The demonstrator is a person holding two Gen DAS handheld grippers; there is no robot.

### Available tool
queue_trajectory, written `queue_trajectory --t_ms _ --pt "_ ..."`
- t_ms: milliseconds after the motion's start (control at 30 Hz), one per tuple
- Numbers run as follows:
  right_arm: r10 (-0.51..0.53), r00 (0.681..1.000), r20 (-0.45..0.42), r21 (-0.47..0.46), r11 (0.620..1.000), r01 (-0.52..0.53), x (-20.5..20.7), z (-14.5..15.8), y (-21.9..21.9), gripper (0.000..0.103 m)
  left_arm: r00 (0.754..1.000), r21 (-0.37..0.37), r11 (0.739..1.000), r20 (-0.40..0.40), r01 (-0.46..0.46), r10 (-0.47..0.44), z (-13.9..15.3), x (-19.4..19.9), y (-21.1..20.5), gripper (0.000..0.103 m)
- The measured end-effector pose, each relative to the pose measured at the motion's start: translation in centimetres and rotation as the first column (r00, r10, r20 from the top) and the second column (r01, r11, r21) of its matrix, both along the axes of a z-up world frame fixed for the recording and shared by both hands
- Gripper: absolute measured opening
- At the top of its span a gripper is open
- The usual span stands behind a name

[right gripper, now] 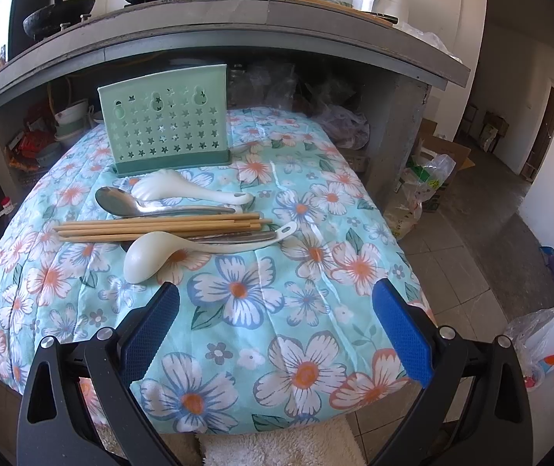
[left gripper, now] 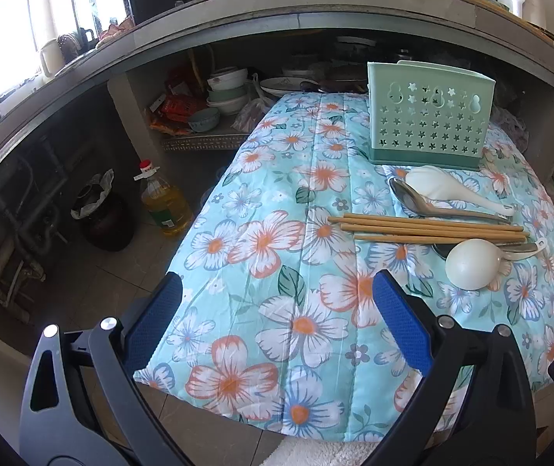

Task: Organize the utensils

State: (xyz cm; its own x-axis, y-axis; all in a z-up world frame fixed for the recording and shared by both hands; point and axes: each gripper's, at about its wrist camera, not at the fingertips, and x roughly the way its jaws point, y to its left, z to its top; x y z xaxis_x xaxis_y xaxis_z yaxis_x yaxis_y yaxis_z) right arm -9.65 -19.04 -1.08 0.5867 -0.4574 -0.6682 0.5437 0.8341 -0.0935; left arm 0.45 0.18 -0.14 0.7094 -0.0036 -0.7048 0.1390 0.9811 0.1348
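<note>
A green utensil holder (left gripper: 428,114) (right gripper: 166,122) with star-shaped holes stands at the back of a table under a floral cloth (left gripper: 277,256) (right gripper: 261,283). In front of it lie a white rice paddle (left gripper: 455,188) (right gripper: 187,189), a metal spoon (left gripper: 412,198) (right gripper: 121,200), several wooden chopsticks (left gripper: 428,229) (right gripper: 160,227) and a white ladle (left gripper: 471,264) (right gripper: 152,254) resting over another metal utensil. My left gripper (left gripper: 277,322) is open above the cloth's near left part, with nothing between its fingers. My right gripper (right gripper: 277,330) is open too, just short of the ladle's bowl.
A stone counter (right gripper: 238,15) with pots and bottles overhangs the table's back. Bowls and packets (left gripper: 214,101) fill the shelf beneath. An oil bottle (left gripper: 164,202) and a dark bin (left gripper: 102,217) stand on the floor at left; bags and boxes (right gripper: 424,182) at right.
</note>
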Motion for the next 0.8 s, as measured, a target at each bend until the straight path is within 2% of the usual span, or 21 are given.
queue_trajectory --t_ms 800 --pt "0.006 1.000 -0.006 -0.002 1.000 -0.006 0.03 0.05 0.25 0.097 1.000 -0.006 1.000 -0.003 -0.002 0.002 0.05 0.01 -0.06 0.094"
